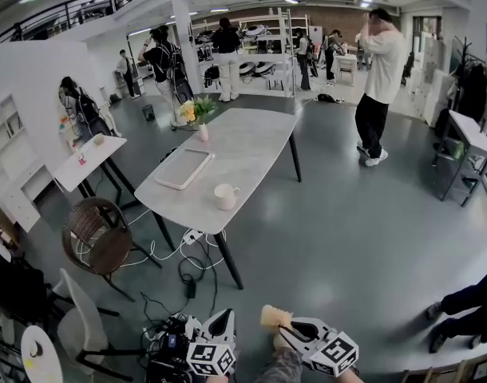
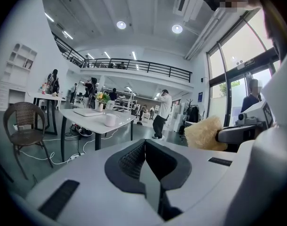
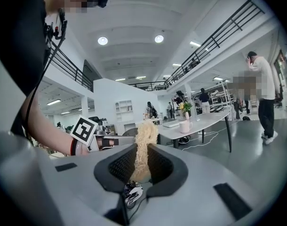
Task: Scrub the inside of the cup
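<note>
From where I stand, the person holds both tools low, over the grey floor and well short of the desk. The left tongs are closed tight, dark pads together, with nothing between them. The right tongs are clamped on a pale yellow fluffy scrubber, whose shaggy head sticks out past the tips. In the head view the two tools sit side by side at 6 o'clock, the left one at 9 o'clock of the right, each with its marker cube towards the person. The white cup stands upright on the desk near its 6 o'clock end, handle towards 3 o'clock, well apart from both tongs and at about 12 o'clock from them. A flat white tray lies on the desk at 10 o'clock of the cup, and a small vase of yellow flowers stands beyond it at 12 o'clock. A wicker chair stands on the floor at 8 o'clock of the cup, with cables trailing under the desk. A person in a white top stands on the floor at 2 o'clock of the desk.
</note>
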